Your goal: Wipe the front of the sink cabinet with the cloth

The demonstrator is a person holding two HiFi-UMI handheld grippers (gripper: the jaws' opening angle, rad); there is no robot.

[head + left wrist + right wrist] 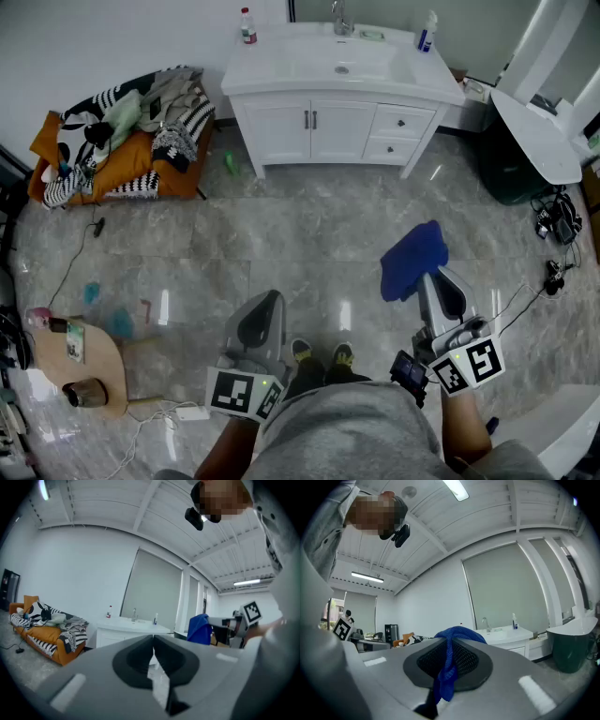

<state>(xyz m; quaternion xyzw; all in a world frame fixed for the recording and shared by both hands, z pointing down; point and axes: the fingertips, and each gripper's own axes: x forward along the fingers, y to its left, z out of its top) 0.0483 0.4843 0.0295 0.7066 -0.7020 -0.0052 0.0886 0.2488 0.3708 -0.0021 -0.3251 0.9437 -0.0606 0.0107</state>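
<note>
The white sink cabinet (337,127) stands against the far wall, well ahead of both grippers; it also shows small in the left gripper view (124,633) and the right gripper view (508,641). My right gripper (427,274) is shut on a blue cloth (412,258), which bunches up over its tips; the cloth (451,663) hangs pinched between the jaws in the right gripper view. My left gripper (272,298) is low at the left, jaws together and nothing held (153,654).
An orange couch (112,150) piled with clothes stands left of the cabinet. A small round wooden table (84,361) with cables is at the near left. A dark bin (511,164) and white counter (534,136) sit at the right. Bottles (247,26) stand on the countertop.
</note>
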